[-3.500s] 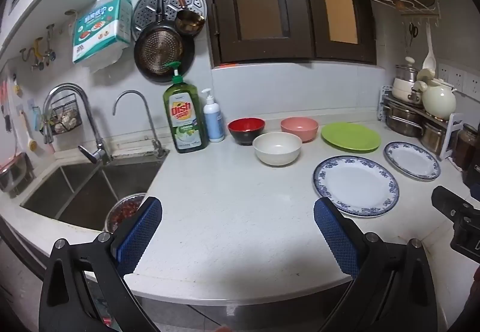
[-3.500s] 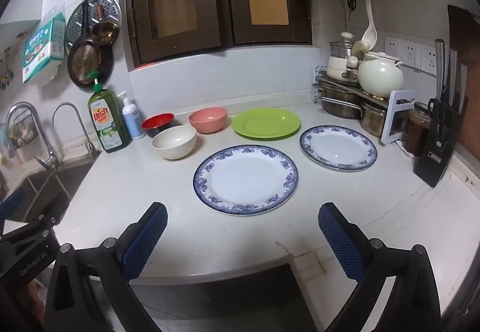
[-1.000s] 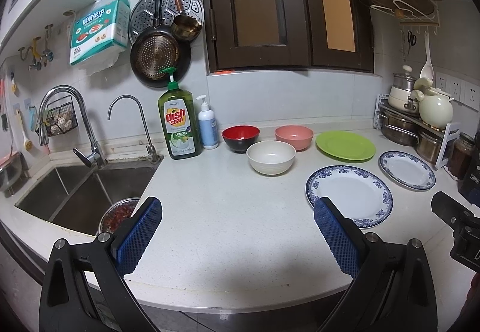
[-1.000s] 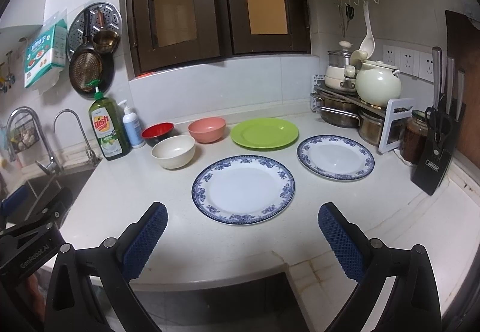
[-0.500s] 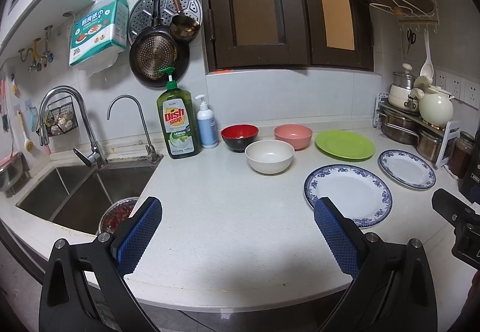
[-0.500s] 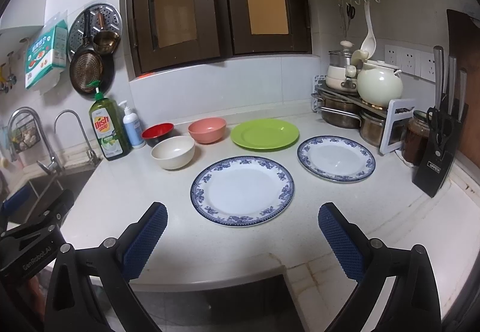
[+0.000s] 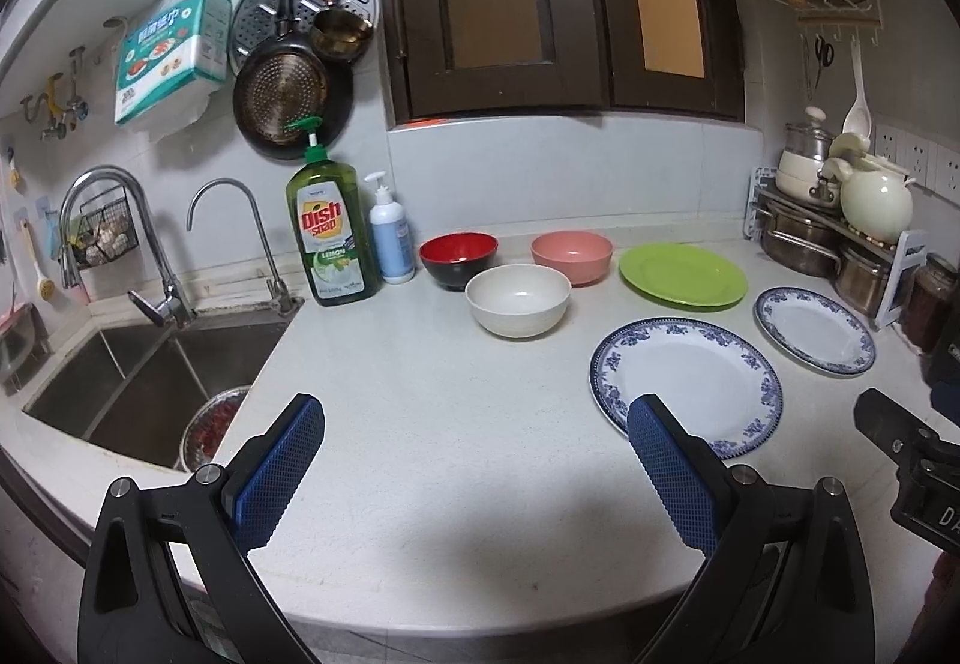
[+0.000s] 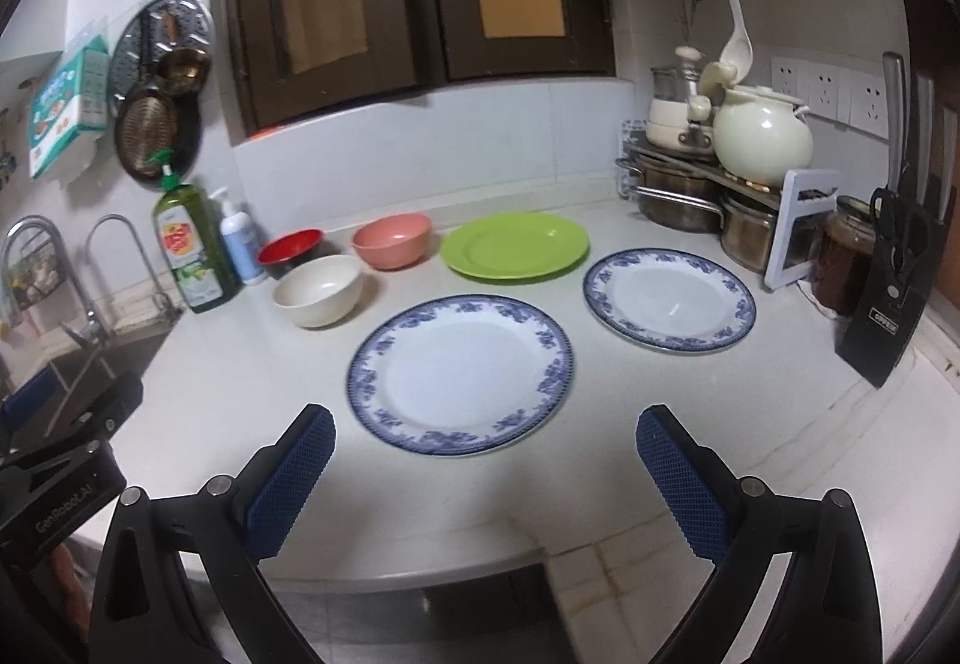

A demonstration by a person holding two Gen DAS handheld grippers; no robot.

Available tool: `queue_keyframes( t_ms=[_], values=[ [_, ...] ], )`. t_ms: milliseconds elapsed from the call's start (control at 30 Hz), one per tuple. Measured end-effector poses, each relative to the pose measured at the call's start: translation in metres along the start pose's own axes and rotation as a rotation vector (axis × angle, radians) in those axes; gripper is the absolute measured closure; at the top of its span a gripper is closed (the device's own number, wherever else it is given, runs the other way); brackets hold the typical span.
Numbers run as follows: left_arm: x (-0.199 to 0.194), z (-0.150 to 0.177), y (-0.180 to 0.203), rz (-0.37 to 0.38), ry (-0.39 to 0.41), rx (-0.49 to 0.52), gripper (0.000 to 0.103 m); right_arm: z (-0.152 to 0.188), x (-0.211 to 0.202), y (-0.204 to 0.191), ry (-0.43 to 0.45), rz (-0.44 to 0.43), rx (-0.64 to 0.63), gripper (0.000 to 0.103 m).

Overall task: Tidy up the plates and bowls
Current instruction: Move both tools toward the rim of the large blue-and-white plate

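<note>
Both tools spread wide and empty: left tool (image 7: 474, 460) poised over the bare front stretch of the pale speckled stone worktop (image 7: 420, 424), right tool (image 8: 486, 460) over the front edge, just short of the large blue-rimmed white china plate (image 8: 459, 373). Nothing stacked yet. Smaller blue-rimmed white plate (image 8: 669, 301) toward the right edge; flat lime-green plate (image 8: 514, 245) near the back edge; beside it, a salmon-pink bowl (image 8: 393, 239), a red bowl with black outside (image 8: 290, 246) and a cream bowl (image 8: 318, 289), close together but apart. Likely risks: thin plate rims lying flat on the stone, hard to pinch, prone to slipping and chipping on landing; the large plate near the front edge, easily nudged off; a wide swing toward the black knife block (image 8: 888, 298) or the green dish-soap bottle (image 8: 189, 250); the two tools colliding over the middle.
</note>
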State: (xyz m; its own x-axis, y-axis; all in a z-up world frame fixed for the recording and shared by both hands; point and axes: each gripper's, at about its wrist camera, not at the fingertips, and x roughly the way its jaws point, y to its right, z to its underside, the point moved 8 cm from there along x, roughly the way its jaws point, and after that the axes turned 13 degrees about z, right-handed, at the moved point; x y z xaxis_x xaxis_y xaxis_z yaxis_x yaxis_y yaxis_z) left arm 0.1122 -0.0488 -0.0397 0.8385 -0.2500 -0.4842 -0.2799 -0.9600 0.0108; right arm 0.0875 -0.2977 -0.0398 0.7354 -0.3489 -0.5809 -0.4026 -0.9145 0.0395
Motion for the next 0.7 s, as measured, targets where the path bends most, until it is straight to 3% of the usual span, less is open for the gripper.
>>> queue_keyframes(
  t_ms=[233,533,700],
  values=[
    [0.041,-0.013,0.007,0.047,-0.019,0.027,0.000,-0.002,0.040,0.005,-0.067,0.052,0.054,0.001],
    [0.110,-0.027,0.016,0.181,-0.094,0.099,0.004,-0.008,0.084,0.003,-0.140,0.115,0.136,0.001],
    [0.141,-0.028,0.026,0.216,-0.138,0.116,0.004,-0.009,0.116,0.005,-0.199,0.123,0.115,0.002]
  ],
)
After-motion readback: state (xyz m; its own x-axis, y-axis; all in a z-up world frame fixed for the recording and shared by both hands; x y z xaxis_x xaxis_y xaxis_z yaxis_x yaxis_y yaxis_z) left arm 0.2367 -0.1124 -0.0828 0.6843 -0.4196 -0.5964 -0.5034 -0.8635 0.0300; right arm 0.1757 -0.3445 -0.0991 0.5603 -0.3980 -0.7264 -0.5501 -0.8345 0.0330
